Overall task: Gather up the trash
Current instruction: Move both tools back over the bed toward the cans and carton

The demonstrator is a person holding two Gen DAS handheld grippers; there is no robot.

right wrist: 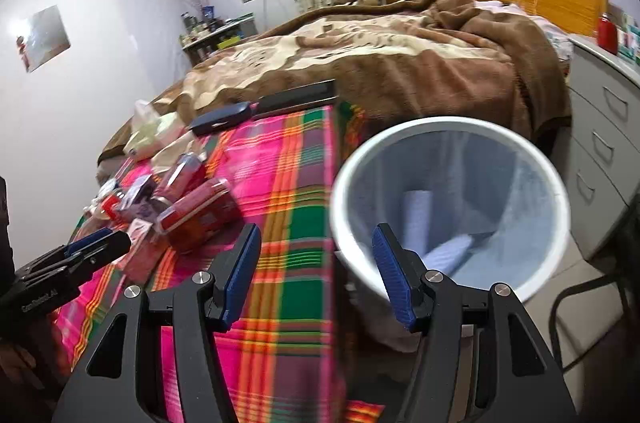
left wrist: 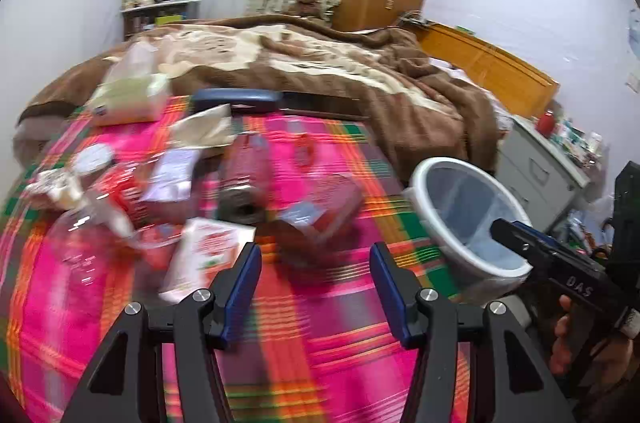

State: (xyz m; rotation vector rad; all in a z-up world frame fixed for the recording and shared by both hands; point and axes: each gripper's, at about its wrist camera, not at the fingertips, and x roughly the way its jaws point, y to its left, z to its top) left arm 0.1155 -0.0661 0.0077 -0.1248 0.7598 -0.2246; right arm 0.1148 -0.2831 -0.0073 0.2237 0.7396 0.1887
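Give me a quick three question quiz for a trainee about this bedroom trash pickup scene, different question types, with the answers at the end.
1. True or false: the left gripper is carrying a can between its fingers.
2. Multiple choice: where does the white bin stand relative to the plaid cloth, seen from the right wrist view? A) in the middle of it B) off its right edge C) behind the brown blanket
3. Fill in: the red cans lie on their ____ among the wrappers.

Key
1. False; both it and the right gripper are open and empty.
2. B
3. sides
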